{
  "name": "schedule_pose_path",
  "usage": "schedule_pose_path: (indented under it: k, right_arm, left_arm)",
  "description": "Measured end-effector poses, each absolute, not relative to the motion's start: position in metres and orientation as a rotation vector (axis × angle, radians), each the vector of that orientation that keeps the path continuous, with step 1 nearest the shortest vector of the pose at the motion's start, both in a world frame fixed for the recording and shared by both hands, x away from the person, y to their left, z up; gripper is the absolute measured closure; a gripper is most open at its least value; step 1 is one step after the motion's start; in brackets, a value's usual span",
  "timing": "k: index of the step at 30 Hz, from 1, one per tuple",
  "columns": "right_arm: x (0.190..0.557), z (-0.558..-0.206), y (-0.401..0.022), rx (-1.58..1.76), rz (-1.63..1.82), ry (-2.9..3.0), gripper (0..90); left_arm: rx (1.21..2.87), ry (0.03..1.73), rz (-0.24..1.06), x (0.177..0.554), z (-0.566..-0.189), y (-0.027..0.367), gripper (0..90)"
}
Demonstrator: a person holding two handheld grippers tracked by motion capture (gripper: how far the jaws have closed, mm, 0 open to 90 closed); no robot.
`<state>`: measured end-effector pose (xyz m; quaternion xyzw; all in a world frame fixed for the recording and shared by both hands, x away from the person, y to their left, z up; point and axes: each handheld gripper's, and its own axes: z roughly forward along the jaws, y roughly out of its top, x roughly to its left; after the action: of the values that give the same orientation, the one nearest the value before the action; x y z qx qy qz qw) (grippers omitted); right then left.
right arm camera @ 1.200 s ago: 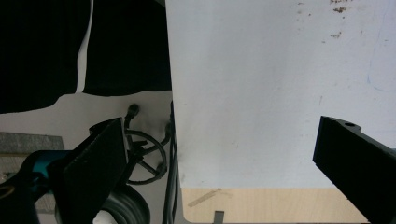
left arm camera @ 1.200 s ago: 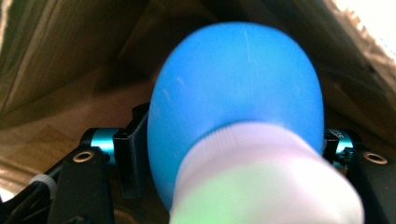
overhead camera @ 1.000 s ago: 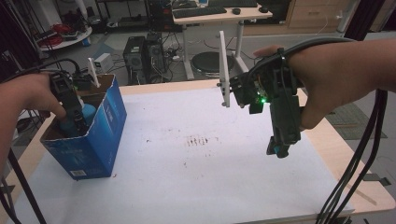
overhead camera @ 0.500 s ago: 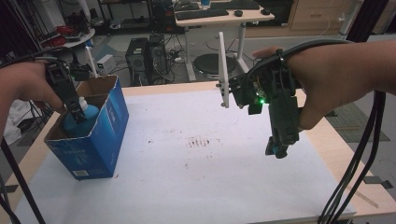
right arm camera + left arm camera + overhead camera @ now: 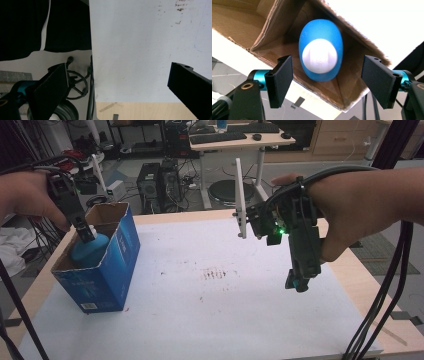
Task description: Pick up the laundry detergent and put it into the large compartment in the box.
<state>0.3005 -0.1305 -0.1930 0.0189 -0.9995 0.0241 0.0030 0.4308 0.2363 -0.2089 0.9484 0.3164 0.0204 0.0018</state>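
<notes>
White sheet (image 5: 210, 310) covers pale wood table (image 5: 345, 270), faint reddish stains at centre. Cluttered room behind: desk (image 5: 240, 140), computer towers.

Blue cardboard box (image 5: 107, 270), raw brown inside, at left edge. Smooth blue bottle (image 5: 322, 50), rounded white cap, upright inside.

Left gripper (image 5: 328, 82) above box, jaws spread, empty. Right gripper (image 5: 120, 90) over right edge, jaws wide apart, empty.

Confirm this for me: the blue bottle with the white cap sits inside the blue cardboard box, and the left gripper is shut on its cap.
Not quite. The left gripper is open: the left gripper view shows its jaws standing wide apart on either side of the blue bottle, touching nothing. The rest holds: the bottle with its white cap sits inside the blue cardboard box.
</notes>
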Motion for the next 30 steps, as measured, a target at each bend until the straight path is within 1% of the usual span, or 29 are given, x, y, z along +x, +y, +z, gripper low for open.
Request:
schedule_pose_path:
  k: [1,7,12,13,15,24,25,26,27,29,30]
  right_arm:
    - [0.301,-0.193,-0.131,0.059,0.075,-3.134,2.0]
    - [0.301,-0.193,-0.129,0.064,0.074,-3.134,2.0]
    - [0.302,-0.194,-0.129,0.048,0.084,-3.132,2.0]
    - [0.303,-0.194,-0.129,0.066,0.072,-3.134,2.0]
    - [0.303,-0.194,-0.129,0.043,0.083,-3.134,2.0]
    - [0.307,-0.197,-0.130,0.054,0.068,-3.133,2.0]
    - [0.307,-0.197,-0.130,0.054,0.068,-3.133,2.0]
    - [0.308,-0.198,-0.131,0.038,0.081,-3.126,2.0]
    - [0.308,-0.198,-0.131,0.038,0.081,-3.126,2.0]
    - [0.310,-0.199,-0.131,0.050,0.071,-3.124,2.0]
    - [0.310,-0.199,-0.131,0.034,0.080,-3.123,2.0]
  left_arm:
    - [2.970,0.975,0.080,0.428,-0.203,0.234,23.2]
    - [2.987,0.919,0.099,0.422,-0.191,0.222,16.2]
    - [3.008,0.830,0.087,0.416,-0.187,0.204,11.9]
    - [3.015,0.807,0.083,0.415,-0.187,0.200,11.7]
    - [3.026,0.768,0.090,0.413,-0.188,0.193,8.1]
    - [3.069,0.557,0.067,0.405,-0.194,0.154,5.4]
    - [3.069,0.557,0.067,0.405,-0.194,0.154,5.3]
    - [3.076,0.496,0.051,0.403,-0.197,0.144,5.3]
    - [3.076,0.496,0.051,0.403,-0.197,0.144,5.3]
    - [3.080,0.447,0.063,0.401,-0.201,0.134,1.7]
    - [3.080,0.436,0.063,0.400,-0.202,0.132,1.6]
